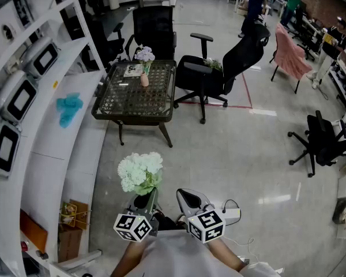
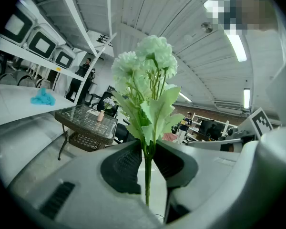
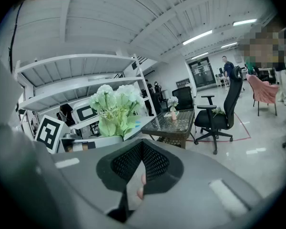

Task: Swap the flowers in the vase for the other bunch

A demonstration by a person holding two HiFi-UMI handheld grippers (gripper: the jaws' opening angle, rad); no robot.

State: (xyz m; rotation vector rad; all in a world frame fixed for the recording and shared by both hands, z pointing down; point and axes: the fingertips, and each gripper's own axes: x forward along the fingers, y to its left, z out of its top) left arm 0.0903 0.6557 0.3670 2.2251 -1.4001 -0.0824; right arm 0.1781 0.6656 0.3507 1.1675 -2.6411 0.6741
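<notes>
Holding the pale green bunch (image 2: 148,66) by its stem in the clamped left gripper (image 2: 147,160), right gripper (image 3: 142,168) closed on nothing, well apart from the table (image 1: 112,105) with the vase (image 1: 144,80) near its far edge, purple flowers (image 1: 144,53) not yet taken out, seemingly only at the beginning.

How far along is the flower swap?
Done: white bunch picked up, left gripper shut on its stem. In hand: bringing it to the table, far ahead. Left: the vase holds purple flowers; they must come out, the white bunch go in. The right gripper is shut, empty.
</notes>
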